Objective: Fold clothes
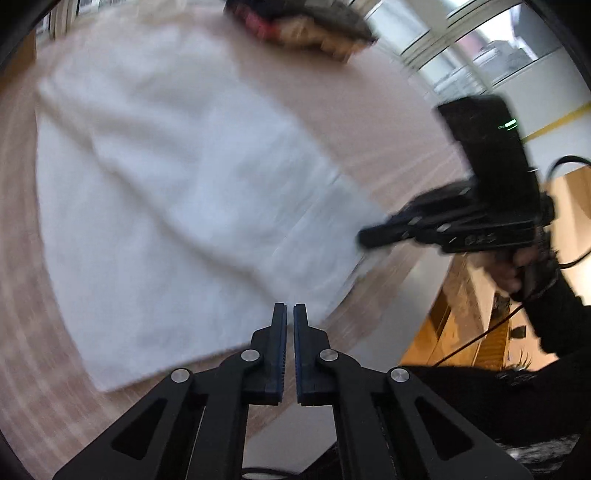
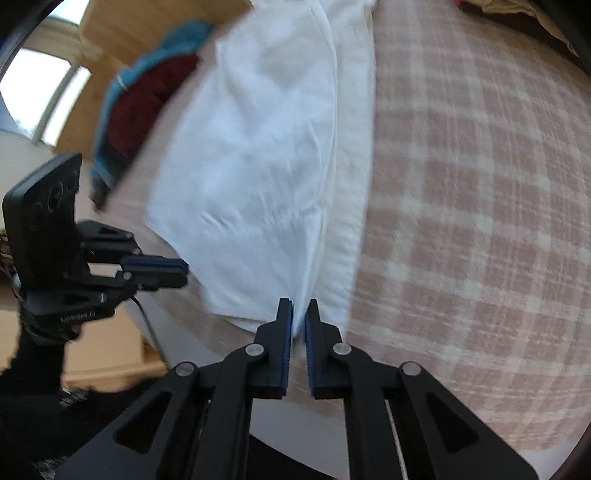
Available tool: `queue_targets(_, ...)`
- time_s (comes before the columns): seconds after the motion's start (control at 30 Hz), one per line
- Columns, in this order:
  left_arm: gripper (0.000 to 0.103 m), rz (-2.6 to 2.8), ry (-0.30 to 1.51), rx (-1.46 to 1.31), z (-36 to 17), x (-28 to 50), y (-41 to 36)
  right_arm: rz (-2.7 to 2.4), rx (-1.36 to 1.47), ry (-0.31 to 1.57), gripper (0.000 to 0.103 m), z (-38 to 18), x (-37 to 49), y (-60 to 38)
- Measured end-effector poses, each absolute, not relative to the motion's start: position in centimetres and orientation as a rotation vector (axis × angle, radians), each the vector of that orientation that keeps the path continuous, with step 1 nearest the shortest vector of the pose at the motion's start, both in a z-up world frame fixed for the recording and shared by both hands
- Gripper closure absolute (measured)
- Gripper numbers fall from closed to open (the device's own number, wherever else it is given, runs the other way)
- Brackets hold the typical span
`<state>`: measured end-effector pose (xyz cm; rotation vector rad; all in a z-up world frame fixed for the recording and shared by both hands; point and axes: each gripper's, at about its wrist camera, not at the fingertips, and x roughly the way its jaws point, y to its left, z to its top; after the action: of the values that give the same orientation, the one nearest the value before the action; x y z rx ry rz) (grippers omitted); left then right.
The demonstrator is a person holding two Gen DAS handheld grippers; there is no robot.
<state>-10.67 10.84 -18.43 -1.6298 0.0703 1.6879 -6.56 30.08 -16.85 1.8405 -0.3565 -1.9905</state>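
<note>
A counter [image 2: 480, 184] covered with a pink-and-white checked cloth carries a white garment [image 1: 166, 192], which lies spread across its near half with one edge folded over along its length. At the far edge of the counter sits a pile of other clothes [image 1: 303, 22], blurred by motion; in the right wrist view a blue and dark red heap [image 2: 140, 99] lies beside the garment on its left. The right claw [image 2: 298, 317] is clenched on a corner of the white garment, with white fabric pinched between its blue pads [image 2: 287, 332]. The left claw [image 1: 290, 314] hovers over the near edge of the garment, its jaws nearly together with only a narrow gap and nothing between them. In the left wrist view the right claw's fingertip meets the garment's corner at the counter's edge.
</note>
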Motion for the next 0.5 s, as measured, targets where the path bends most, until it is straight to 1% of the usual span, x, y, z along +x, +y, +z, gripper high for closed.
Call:
queue_targets(0.13,0.1,1.759,0.11,-1.547,-16.0,-12.2,9.9,-2.063,1.731,-0.353,0.091,-14.1,-6.8,30.4)
queue_targets(0.2,0.094,1.796,0.129,-1.5,-14.6,-13.0,9.4,-2.12,1.635,-0.346,0.091,-12.6,-7.5,30.1)
queue_targets(0.23,0.093,1.814,0.139,-1.476,-14.0,-13.4,9.2,-2.139,1.61,-0.339,0.091,-12.5,-8.1,29.8)
queue_targets(0.33,0.093,1.899,0.157,-1.406,-13.4,-17.4,9.7,-2.164,1.63,-0.309,0.091,-14.6,-10.3,28.3)
queue_targets(0.4,0.093,1.971,0.237,-1.373,-14.1,-20.4,10.0,-2.149,1.706,-0.293,0.091,-16.3,-11.2,28.0)
queue_targets(0.43,0.093,2.0,0.274,-1.395,-14.9,-21.9,9.7,-2.129,1.735,-0.304,0.092,-16.6,-11.2,28.3)
queue_targets(0.47,0.089,2.028,0.31,-1.424,-15.9,-23.5,9.4,-2.109,1.765,-0.314,0.092,-17.0,-11.3,28.6)
queue_targets(0.5,0.088,2.068,0.366,-1.491,-17.1,-25.2,8.6,-2.097,1.777,-0.324,0.092,-16.8,-11.4,29.0)
